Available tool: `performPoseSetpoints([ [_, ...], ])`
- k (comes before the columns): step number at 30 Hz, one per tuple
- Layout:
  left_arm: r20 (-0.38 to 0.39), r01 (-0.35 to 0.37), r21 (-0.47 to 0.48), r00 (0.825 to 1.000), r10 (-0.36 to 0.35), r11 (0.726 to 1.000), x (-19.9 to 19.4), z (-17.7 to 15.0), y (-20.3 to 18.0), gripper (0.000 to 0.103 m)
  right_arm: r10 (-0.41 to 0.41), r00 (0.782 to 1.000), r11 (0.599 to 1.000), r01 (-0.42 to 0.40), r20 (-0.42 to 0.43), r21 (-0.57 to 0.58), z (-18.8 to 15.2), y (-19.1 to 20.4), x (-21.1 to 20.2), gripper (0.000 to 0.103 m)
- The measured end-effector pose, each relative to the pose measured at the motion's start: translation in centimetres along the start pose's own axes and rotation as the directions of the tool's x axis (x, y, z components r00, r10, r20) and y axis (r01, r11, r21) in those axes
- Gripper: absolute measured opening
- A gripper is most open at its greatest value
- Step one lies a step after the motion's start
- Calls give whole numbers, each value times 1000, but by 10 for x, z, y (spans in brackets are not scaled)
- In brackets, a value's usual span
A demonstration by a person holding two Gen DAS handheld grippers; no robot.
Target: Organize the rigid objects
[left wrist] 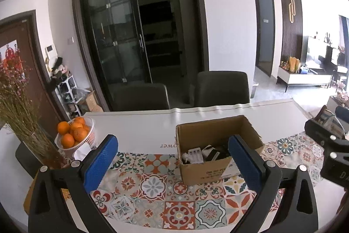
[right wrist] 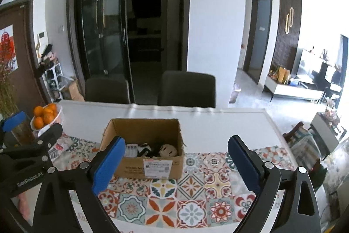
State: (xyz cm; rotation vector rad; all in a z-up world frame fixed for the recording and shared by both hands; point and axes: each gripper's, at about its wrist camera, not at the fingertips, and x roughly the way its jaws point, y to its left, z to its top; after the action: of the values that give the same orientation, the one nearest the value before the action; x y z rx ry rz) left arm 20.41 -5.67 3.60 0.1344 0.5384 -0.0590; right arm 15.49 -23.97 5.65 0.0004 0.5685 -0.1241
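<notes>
Cardboard box, left wrist view: your open box (left wrist: 218, 145) sits on the patterned mat (left wrist: 152, 193) on the desk (left wrist: 135, 130), ahead and to the right of centre, small white and black items (left wrist: 204, 153) piled inside.
Left claw: your left claw (left wrist: 174, 164) is released, blue pads spread wide with nothing between them but mat; its right pad (left wrist: 244, 162) overlaps the box's near right corner in the picture, and I cannot tell whether they touch.
Other claw in this view: your right claw (left wrist: 333, 145) shows only as black frame at the far right edge, beside the box.
Cardboard box, right wrist view: the same box (right wrist: 144, 145) lies straight ahead, slightly left of centre, long side running across, label (right wrist: 157, 167) facing you.
Right claw: your right claw (right wrist: 176, 164) is released and empty; the box's near wall sits between the pads (right wrist: 109, 165), just beyond them.
Left claw here: its frame (right wrist: 28, 145) shows at the left edge, near the oranges (right wrist: 44, 116).
Nearer hand: judging by both views, your right hand lines up better with the box; any remaining loose item is not clearly visible.
</notes>
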Motion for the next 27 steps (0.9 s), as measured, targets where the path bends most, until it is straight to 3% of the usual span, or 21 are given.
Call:
performPoseSetpoints([
  [10, 39, -14, -2, 999, 14, 1000, -46, -24, -1, 103, 20, 999, 999, -21, 40, 26, -23, 0, -35, 97],
  [27, 74, -2, -4, 997, 3, 1000, -71, -35, 2, 103, 37, 998, 999, -39, 49, 37, -39, -4, -54, 97],
])
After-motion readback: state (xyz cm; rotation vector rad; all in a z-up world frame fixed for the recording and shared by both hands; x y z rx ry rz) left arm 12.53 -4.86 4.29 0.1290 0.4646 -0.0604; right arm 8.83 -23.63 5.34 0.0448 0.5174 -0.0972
